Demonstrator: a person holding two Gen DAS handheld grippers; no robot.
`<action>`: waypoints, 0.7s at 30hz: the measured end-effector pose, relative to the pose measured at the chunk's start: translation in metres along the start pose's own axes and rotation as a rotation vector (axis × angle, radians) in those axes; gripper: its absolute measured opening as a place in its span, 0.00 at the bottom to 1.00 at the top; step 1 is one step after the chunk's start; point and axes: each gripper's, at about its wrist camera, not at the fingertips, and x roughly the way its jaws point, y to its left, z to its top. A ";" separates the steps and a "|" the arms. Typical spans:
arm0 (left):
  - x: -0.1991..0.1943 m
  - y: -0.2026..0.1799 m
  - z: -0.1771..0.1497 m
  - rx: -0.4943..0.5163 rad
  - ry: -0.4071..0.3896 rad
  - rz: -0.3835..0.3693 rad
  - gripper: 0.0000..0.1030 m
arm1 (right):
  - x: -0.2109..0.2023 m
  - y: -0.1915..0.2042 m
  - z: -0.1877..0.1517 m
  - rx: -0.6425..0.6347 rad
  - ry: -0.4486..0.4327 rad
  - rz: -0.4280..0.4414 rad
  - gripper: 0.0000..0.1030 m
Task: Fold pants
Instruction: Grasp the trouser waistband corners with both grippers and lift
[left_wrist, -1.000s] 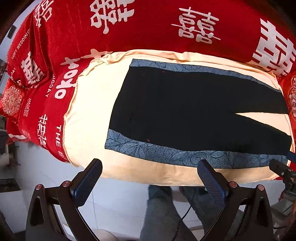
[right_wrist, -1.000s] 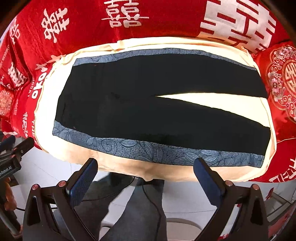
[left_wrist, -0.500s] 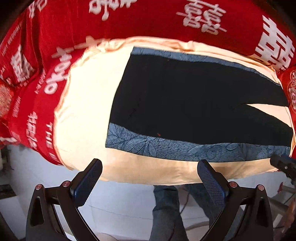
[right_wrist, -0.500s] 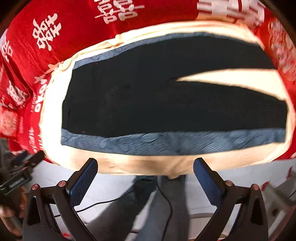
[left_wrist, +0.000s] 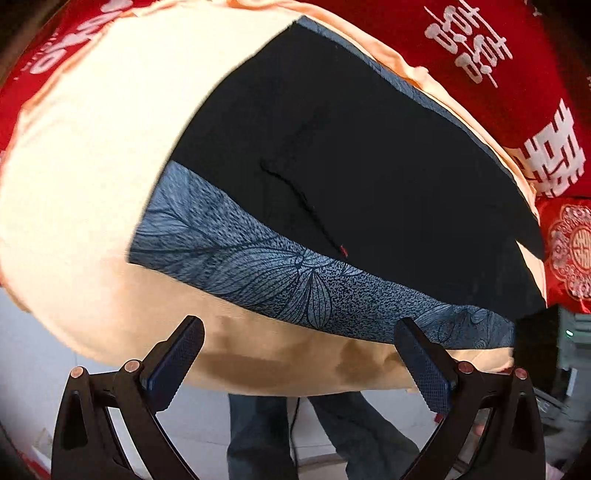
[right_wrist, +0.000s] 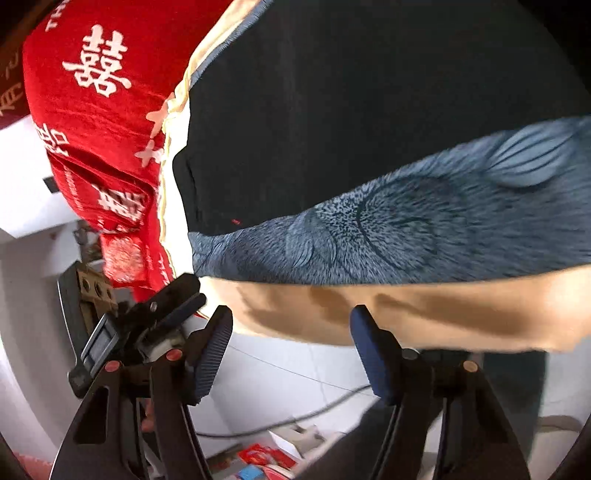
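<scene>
Black cloth with a blue leaf-patterned side band, the pants (left_wrist: 369, 155) are lying flat on a cream sheet (left_wrist: 81, 155) that is covering a raised surface, possibly a bed, with a red quilt (left_wrist: 498, 74) beyond. In the left wrist view the near blue band (left_wrist: 295, 280) is sitting at about twelve o'clock from the left gripper (left_wrist: 299, 365), just above its tips; the garment's long axis is running from nine towards three o'clock, waist end at nine, legs trailing off at three. The left fingers (left_wrist: 177, 354) are standing wide apart and grasping nothing. In the right wrist view the band (right_wrist: 406, 221) is sloping from eight up to two o'clock, close above the right gripper (right_wrist: 291, 347), whose fingers (right_wrist: 214, 347) have just been closing partway, with only the sheet's edge beyond them and no cloth between. Both hands look about equally near that long edge, which probably is the edge to lift.
</scene>
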 end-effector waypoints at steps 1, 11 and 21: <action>0.005 0.001 -0.001 0.007 0.001 -0.017 1.00 | 0.005 -0.004 0.001 0.004 -0.007 0.011 0.69; 0.032 0.006 0.004 -0.064 0.052 -0.191 1.00 | -0.008 -0.003 0.021 0.061 -0.167 0.211 0.69; 0.039 0.005 0.036 -0.300 -0.051 -0.360 0.98 | -0.046 0.035 0.030 -0.037 -0.197 0.277 0.69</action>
